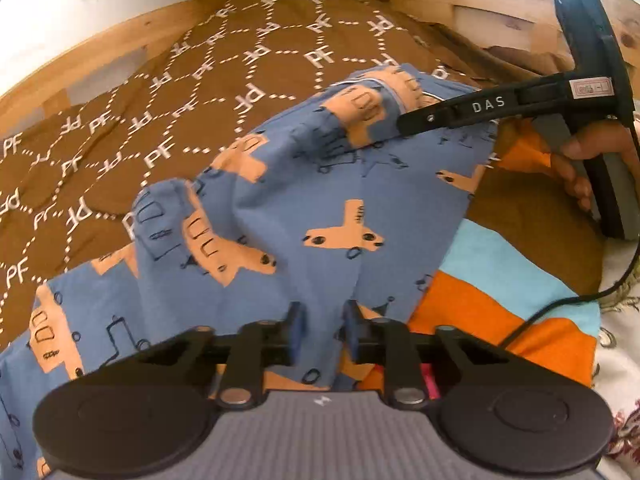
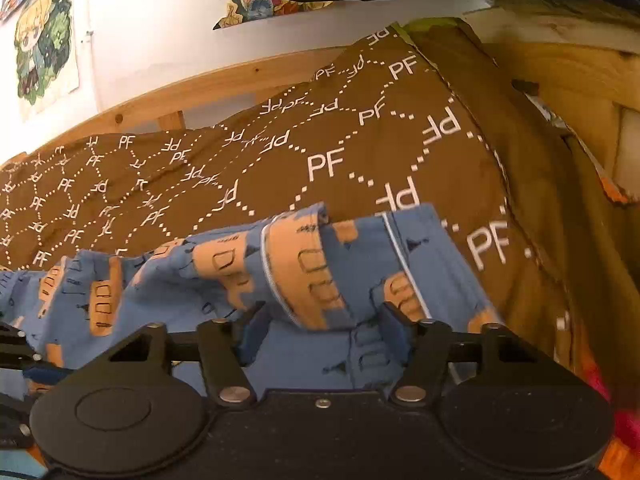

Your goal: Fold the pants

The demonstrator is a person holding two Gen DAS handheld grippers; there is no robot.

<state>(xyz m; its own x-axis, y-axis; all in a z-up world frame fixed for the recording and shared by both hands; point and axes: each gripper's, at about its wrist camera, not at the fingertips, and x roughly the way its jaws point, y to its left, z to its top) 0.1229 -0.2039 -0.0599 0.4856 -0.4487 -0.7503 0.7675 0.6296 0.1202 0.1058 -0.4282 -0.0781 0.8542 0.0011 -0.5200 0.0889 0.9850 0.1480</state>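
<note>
Blue printed pants [image 1: 304,208] lie bunched on the brown bedspread [image 1: 120,120], pinched by the narrowly closed left hand-held gripper [image 1: 322,320] while the right hand-held gripper [image 2: 320,332] gapes wide around a fold, which may slip free.

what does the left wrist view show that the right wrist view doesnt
Only the left wrist view: the right gripper seen from outside with the hand holding it, the left gripper pinching cloth, and an orange and light blue striped fabric.
Only the right wrist view: the anime poster on the wall.
Both: the blue patterned pants on the brown PF blanket and the wooden bed frame.
</note>
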